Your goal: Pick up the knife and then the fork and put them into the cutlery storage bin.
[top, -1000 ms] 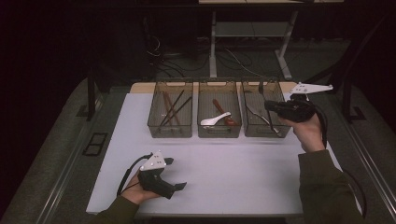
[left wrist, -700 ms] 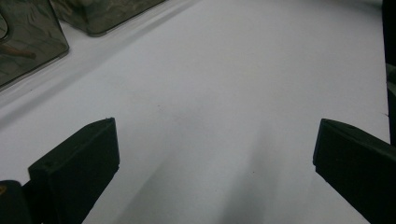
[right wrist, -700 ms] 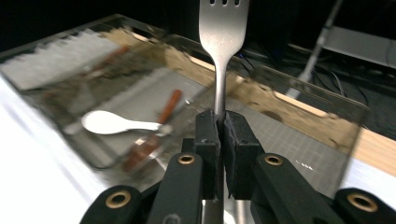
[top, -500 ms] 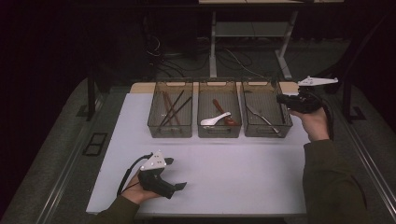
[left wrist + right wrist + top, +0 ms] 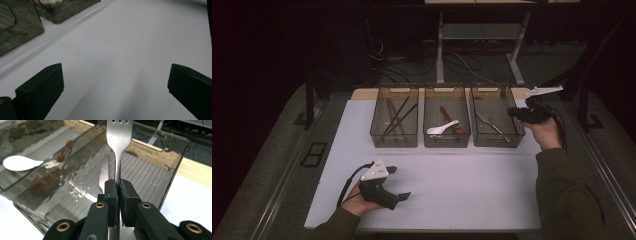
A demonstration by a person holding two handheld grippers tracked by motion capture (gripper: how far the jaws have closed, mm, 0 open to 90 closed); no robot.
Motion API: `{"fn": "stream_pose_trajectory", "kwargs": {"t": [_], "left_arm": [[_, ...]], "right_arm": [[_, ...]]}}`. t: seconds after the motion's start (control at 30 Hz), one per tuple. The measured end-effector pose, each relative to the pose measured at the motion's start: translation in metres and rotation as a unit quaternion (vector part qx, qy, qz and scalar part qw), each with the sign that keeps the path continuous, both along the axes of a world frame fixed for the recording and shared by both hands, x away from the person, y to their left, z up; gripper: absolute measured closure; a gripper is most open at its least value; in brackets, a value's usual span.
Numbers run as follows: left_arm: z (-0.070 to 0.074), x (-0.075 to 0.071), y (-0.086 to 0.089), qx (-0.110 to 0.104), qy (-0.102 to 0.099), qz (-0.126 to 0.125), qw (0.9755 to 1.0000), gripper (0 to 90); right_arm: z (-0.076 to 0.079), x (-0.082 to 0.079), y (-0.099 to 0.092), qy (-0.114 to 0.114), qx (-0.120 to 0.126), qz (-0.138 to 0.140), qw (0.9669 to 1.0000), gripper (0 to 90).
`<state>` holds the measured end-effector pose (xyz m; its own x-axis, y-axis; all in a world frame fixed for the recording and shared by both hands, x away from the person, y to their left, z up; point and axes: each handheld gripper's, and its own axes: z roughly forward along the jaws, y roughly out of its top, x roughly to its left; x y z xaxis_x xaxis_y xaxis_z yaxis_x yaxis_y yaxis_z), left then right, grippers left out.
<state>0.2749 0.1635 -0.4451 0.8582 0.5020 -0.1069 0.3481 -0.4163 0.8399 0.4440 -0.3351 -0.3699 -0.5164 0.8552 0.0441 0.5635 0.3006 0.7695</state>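
Right now the right gripper (image 5: 116, 192) has its jaws clamped on the handle of a steel fork (image 5: 117, 147), the two black pads pressed tight against the metal from either side. The fork stands up straight out of the jaws, its tines reaching past the top edge of the right gripper view. Just beyond the jaws and below the fork lies the right-hand bin (image 5: 160, 167), a smoky clear plastic tray with a ribbed floor, and another piece of metal cutlery (image 5: 103, 176) rests on that floor directly behind the clamped handle. Off to the left of the jaws, through the bin walls, a white spoon (image 5: 21, 163) lies in the middle bin beside a reddish-brown one (image 5: 65, 149). From the high view the right gripper (image 5: 518, 113) sits at the right-hand bin's (image 5: 497, 142) outer wall, its nose aimed in toward the tray. The left gripper (image 5: 398, 184) lies low in the person's hand over the white bench (image 5: 462, 190), well apart from the bins, and in its own view its jaws stand wide apart with bare bench surface between them. Ahead and to the left of those open jaws, the corner of the left bin (image 5: 20, 27) and a second bin (image 5: 67, 10) sit on the bench.
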Motion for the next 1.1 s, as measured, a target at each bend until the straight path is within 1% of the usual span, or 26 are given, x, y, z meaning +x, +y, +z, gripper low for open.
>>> {"fn": "stream_pose_trajectory", "kwargs": {"t": [0.1,0.17,0.2,0.37,0.47,0.57,0.77,0.9,0.97,1.1], "left_arm": [[0.000,0.001,0.000,-0.001,0.000,0.002,1.0000,0.0],[0.000,0.000,0.000,0.003,0.002,0.001,1.0000,0.0],[0.000,0.000,-0.001,0.002,0.002,0.003,1.0000,0.0],[0.000,-0.001,-0.002,0.004,0.003,-0.001,1.0000,0.0],[0.000,-0.001,-0.002,0.004,0.004,-0.001,1.0000,0.0],[0.000,-0.002,-0.002,0.003,0.003,-0.001,1.0000,0.0],[0.000,-0.002,-0.003,0.003,0.004,-0.003,1.0000,0.0],[0.000,-0.002,-0.002,0.004,0.004,-0.004,1.0000,0.0],[0.000,-0.003,-0.002,0.002,0.004,-0.003,1.0000,0.0],[0.000,-0.002,-0.003,0.003,0.005,-0.003,1.0000,0.0]], "right_arm": [[-0.005,0.003,0.001,0.012,-0.011,0.004,0.9999,84.6],[-0.009,0.005,0.003,0.022,-0.020,0.007,0.9995,84.6],[-0.010,0.006,0.003,0.030,-0.024,0.009,0.9992,84.6],[-0.019,0.011,0.008,0.056,-0.038,0.017,0.9976,84.5],[-0.024,0.014,0.014,0.071,-0.050,0.024,0.9959,84.5],[-0.027,0.016,0.020,0.080,-0.065,0.031,0.9942,84.5],[-0.027,0.021,0.031,0.098,-0.096,0.041,0.9897,82.8],[-0.025,0.022,0.033,0.093,-0.085,0.039,0.9913,72.7],[-0.024,0.022,0.033,0.086,-0.083,0.036,0.9922,67.4],[-0.021,0.020,0.032,0.075,-0.069,0.029,0.9943,52.7]]}}
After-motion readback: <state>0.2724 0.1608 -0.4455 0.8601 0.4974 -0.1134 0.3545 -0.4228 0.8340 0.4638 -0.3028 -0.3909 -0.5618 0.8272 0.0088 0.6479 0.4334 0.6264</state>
